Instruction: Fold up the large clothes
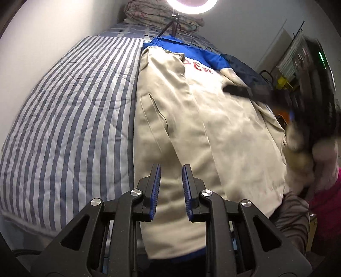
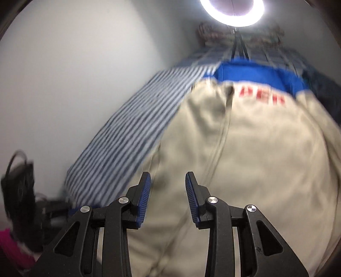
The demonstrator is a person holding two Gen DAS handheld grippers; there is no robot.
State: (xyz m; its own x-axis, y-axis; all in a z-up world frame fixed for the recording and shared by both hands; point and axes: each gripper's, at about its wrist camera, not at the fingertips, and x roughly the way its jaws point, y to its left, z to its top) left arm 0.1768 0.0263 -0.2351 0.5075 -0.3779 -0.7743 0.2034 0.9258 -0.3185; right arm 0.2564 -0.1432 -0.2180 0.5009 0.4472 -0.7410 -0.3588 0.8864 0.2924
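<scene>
A large beige jacket [image 1: 198, 119] with a blue top and red letters lies lengthwise on the striped bed [image 1: 70, 119], its left side folded over the middle. My left gripper [image 1: 171, 168] is open and empty above the jacket's near hem. My right gripper [image 2: 168, 175] is open and empty above the jacket [image 2: 255, 149]; its view is motion-blurred. In the left wrist view the right gripper [image 1: 240, 90] shows as a dark blurred shape over the jacket's right side.
A ring light [image 1: 191, 4] on a stand is at the bed's far end, with folded quilts [image 1: 162, 17] behind it. Shelves and clutter [image 1: 298, 70] stand to the right. A black bag [image 2: 19, 183] sits on the floor at left.
</scene>
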